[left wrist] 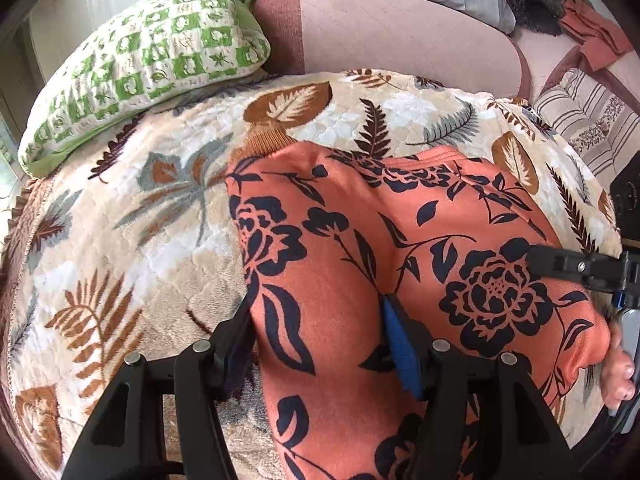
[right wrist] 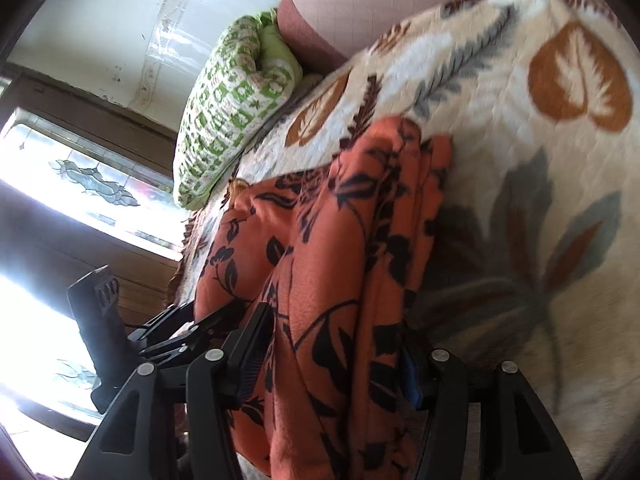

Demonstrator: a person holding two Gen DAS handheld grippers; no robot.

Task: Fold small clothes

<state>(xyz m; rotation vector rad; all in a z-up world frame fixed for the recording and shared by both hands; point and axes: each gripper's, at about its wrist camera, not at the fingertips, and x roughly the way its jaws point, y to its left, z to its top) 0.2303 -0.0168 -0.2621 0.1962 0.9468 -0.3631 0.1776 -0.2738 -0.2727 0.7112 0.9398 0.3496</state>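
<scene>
An orange garment with dark navy flowers (left wrist: 360, 248) lies on the leaf-patterned blanket (left wrist: 132, 216); a ribbed orange-brown cuff sticks out at its far edge. My left gripper (left wrist: 320, 308) straddles the near left part of the cloth, and cloth fills the gap between its fingers. The right gripper's body (left wrist: 580, 270) shows at the cloth's right edge. In the right wrist view the same garment (right wrist: 344, 264) bunches in folds between the fingers of my right gripper (right wrist: 336, 340), lifted off the blanket (right wrist: 520, 160). The left gripper (right wrist: 172, 332) shows at the lower left.
A green-and-white checked pillow (left wrist: 152, 56) lies at the far left of the bed. A pink headboard (left wrist: 400, 32) stands behind, with grey cloth, a dark furry thing and a rust cloth on it. A striped cushion (left wrist: 588, 124) lies at the right. A window (right wrist: 60, 184) shows left.
</scene>
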